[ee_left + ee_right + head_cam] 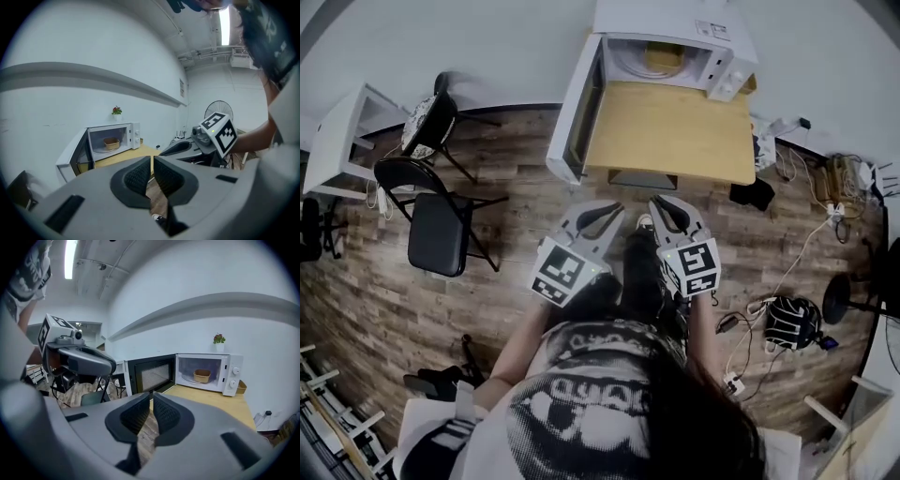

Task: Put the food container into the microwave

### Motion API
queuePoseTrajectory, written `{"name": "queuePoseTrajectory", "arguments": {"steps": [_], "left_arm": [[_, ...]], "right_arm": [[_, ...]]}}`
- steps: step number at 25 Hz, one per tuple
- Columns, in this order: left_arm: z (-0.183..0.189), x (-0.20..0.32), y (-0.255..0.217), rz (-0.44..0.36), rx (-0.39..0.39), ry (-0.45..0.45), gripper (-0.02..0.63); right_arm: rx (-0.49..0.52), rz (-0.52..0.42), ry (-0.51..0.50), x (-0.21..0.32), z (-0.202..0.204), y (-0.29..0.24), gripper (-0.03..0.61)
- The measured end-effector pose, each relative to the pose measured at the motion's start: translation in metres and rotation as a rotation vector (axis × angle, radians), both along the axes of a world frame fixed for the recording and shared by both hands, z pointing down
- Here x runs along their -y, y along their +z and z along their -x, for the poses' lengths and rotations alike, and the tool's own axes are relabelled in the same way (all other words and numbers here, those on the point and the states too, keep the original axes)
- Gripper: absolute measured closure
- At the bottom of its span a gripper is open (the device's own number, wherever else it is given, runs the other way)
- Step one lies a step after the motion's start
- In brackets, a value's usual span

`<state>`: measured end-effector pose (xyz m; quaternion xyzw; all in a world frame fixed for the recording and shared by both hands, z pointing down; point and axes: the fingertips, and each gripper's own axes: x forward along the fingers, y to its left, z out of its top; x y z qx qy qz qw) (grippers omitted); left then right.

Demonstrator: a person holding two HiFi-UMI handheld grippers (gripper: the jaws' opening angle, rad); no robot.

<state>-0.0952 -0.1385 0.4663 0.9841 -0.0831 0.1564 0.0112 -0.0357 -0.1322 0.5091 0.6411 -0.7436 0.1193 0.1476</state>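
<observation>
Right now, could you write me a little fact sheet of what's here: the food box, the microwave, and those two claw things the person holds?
Food container: tan tub, already inside the microwave
Microwave: white, on the far end of the table, by the wall
Microwave door: swung wide open
Table: wooden, carries the microwave
Left gripper: jaws together, nothing between them, held short of the table
Right gripper: jaws together, nothing between them, held short of the table
Plant: small, on top of the microwave
</observation>
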Motion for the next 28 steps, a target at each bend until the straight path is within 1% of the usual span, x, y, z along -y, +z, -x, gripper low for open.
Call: {"name": "queuePoseTrajectory", "arguments": {"steps": [7,12,17,23,28], "left_arm": [[0.011,-0.037,0.006,0.004,0.000,0.083,0.597],[0.013,-0.058,0.008,0.005,-0.003,0.133,0.597],[0.013,-0.064,0.007,0.005,-0.010,0.153,0.597],[0.014,-0.069,0.004,0.001,-0.025,0.164,0.597],[0.013,-0.072,-0.001,-0.004,-0.045,0.166,0.597]], "right_arm": [[0.012,-0.021,0.087,-0.043,0.014,-0.003,0.577],[0.020,-0.089,0.130,-0.063,0.020,-0.014,0.578],[0.051,-0.118,0.120,-0.071,0.026,-0.021,0.578],[0.045,-0.103,0.106,-0.077,0.032,-0.022,0.577],[0.041,-0.089,0.104,-0.081,0.028,-0.019,0.577]]}}
